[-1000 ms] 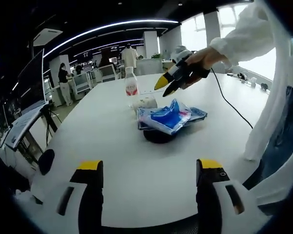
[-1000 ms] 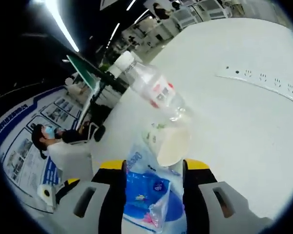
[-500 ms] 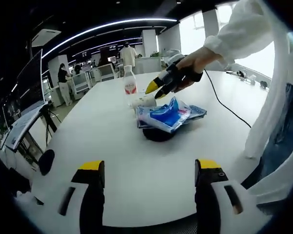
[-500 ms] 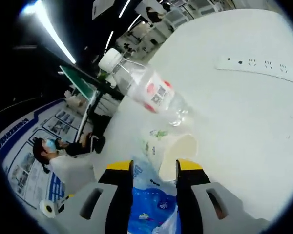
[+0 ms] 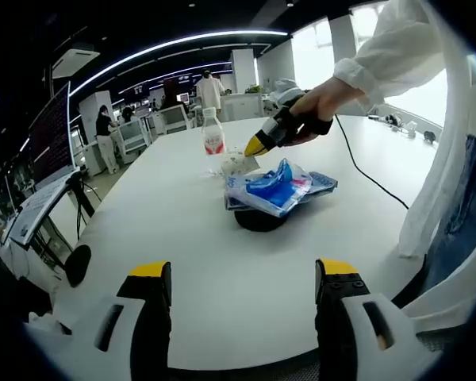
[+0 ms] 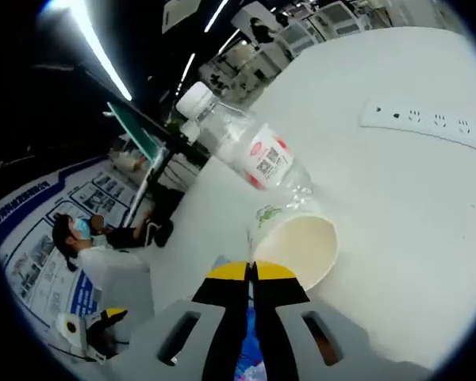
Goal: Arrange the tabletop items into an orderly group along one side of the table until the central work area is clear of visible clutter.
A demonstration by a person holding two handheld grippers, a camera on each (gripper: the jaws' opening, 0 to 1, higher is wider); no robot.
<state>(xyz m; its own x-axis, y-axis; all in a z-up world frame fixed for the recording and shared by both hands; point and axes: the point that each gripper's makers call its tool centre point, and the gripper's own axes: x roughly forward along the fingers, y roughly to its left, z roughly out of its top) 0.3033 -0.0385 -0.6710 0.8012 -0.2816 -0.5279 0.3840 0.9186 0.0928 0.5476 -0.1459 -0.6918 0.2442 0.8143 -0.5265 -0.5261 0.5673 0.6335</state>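
Note:
A white paper cup [image 6: 297, 248] lies tilted beside a clear water bottle [image 6: 246, 144] with a red label. My right gripper [image 6: 252, 274] is shut, its jaws pinching the cup's near rim. In the left gripper view a hand holds that right gripper [image 5: 258, 144] at the paper cup [image 5: 236, 164], with the bottle [image 5: 213, 136] standing just behind. A blue plastic packet [image 5: 274, 187] rests on a black round object [image 5: 258, 221] in the middle of the white table [image 5: 182, 230]. My left gripper [image 5: 243, 276] hangs open over the table's near edge, holding nothing.
A white power strip [image 6: 428, 123] lies on the table beyond the cup. A black cable [image 5: 369, 168] runs across the table's right side by the person's white sleeve [image 5: 397, 48]. Desks and people stand far behind; a monitor [image 5: 51, 131] is at the left.
My right gripper's jaws have closed from wide apart onto the cup's rim, and the cup now tilts at its tips. The left gripper has stayed put.

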